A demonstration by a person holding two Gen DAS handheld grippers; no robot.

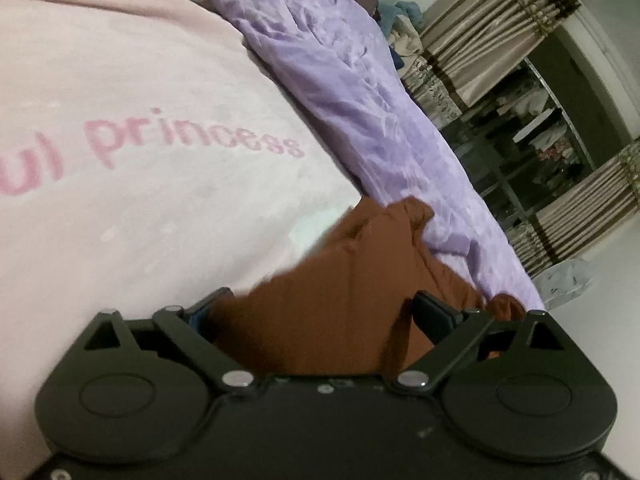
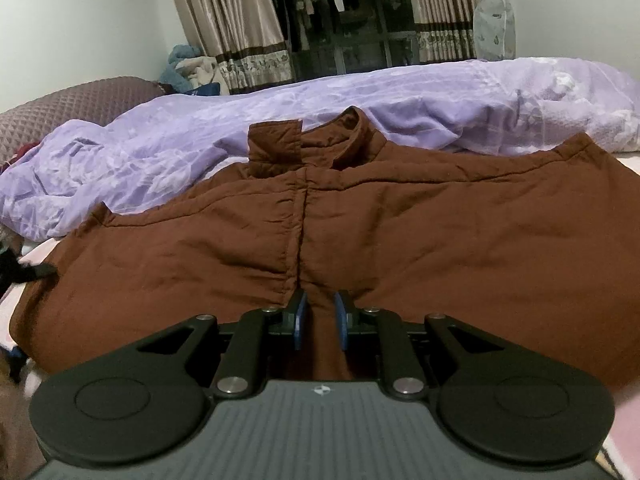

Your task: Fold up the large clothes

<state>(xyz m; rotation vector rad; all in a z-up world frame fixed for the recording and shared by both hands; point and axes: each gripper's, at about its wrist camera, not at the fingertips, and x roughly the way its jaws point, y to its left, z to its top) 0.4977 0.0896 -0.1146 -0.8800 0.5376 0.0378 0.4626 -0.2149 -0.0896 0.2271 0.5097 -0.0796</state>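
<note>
Right wrist view: a brown quilted jacket [image 2: 400, 232] lies spread front-up on the bed, collar [image 2: 316, 140] standing at the far side, front placket running straight toward the camera. The right claw [image 2: 320, 318] is at the near hem, its blue-padded fingers [image 2: 299, 318] drawn in close on either side of a fold of the placket fabric — gripping the jacket at the hem centre. Beyond the jacket, a rumpled lilac duvet [image 2: 400, 96] runs across the bed, touching the jacket's far edge. A mauve quilted pillow [image 2: 60, 108] sits at the far left. Striped curtains [image 2: 228, 20] frame a dark window at the rear wall.

Left wrist view: camera rolled sideways. The left claw [image 1: 324, 312] has its fingers set wide apart, with bunched brown jacket fabric [image 1: 352, 280] lying between them; one finger [image 1: 432, 316] shows clearly, the other is partly hidden by cloth. No pinch is evident — the claw reads as open around the fabric. Under the jacket, a pale pink blanket [image 1: 120, 80] bearing the word "princess" [image 1: 192, 140] covers the bed, with the lilac duvet alongside.
</note>
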